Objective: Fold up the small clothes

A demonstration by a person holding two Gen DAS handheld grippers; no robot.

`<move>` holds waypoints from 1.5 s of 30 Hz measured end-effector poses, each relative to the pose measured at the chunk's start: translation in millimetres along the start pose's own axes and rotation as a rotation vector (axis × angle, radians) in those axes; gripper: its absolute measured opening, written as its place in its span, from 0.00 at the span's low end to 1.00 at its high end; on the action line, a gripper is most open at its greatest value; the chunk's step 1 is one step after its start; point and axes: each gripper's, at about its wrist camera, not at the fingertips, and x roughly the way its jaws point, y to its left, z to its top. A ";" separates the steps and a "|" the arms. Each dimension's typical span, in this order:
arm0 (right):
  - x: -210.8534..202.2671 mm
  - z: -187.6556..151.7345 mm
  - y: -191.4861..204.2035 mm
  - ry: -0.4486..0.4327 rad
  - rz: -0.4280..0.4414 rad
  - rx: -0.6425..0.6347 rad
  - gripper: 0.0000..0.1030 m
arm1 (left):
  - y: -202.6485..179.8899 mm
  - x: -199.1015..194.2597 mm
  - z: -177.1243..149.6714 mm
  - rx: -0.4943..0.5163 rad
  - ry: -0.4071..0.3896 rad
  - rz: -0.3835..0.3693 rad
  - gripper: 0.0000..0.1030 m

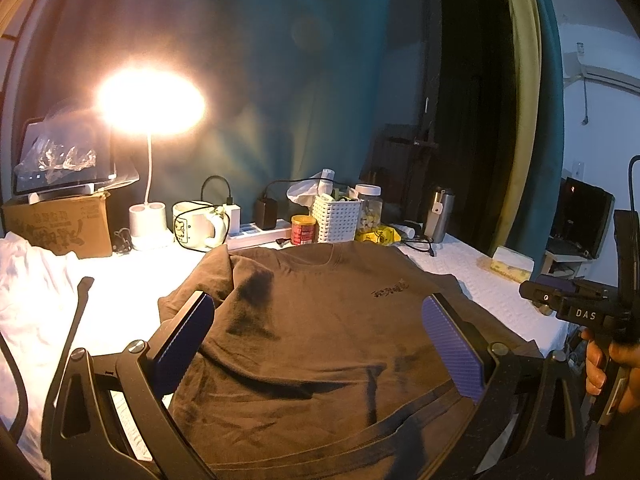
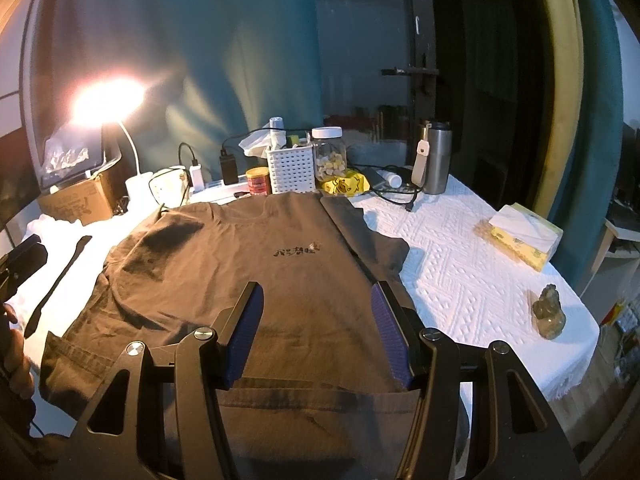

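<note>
A brown T-shirt (image 1: 320, 344) with a small dark chest print lies face up on the white tablecloth, collar toward the far clutter. Its hem is nearest me. In the right wrist view the same T-shirt (image 2: 240, 272) has its right sleeve spread out and its left shoulder rumpled. My left gripper (image 1: 320, 312) hovers open over the shirt's lower left half, its purple pads wide apart with nothing pressed between them. My right gripper (image 2: 316, 296) stands open above the hem on the right side, also empty. A hand holds the right gripper at the edge of the left wrist view.
A lit desk lamp (image 1: 150, 100) glares at the back left beside a cardboard box (image 1: 60, 224). A mug, power strip, red can, white basket (image 2: 290, 170), jar and steel flask (image 2: 436, 160) line the back. A tissue box (image 2: 524, 236) and a figurine (image 2: 548, 312) sit right.
</note>
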 end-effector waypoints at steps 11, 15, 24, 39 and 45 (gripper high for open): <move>33.2 10.1 -14.7 0.044 -0.023 0.026 0.58 | 8.4 32.3 9.6 -0.003 0.045 0.007 1.00; 45.7 16.4 -22.4 0.062 -0.033 0.038 0.58 | 8.1 45.8 14.1 -0.003 0.065 0.006 1.00; 76.8 32.0 -41.4 0.101 -0.038 0.058 0.58 | 6.8 75.8 24.7 -0.005 0.113 0.010 1.00; 138.0 54.0 -75.4 0.167 -0.026 0.078 0.58 | 2.5 126.1 41.2 -0.002 0.182 0.051 1.00; 168.3 55.7 -91.1 0.208 -0.027 0.094 0.58 | 5.1 151.4 44.6 -0.006 0.214 0.072 1.00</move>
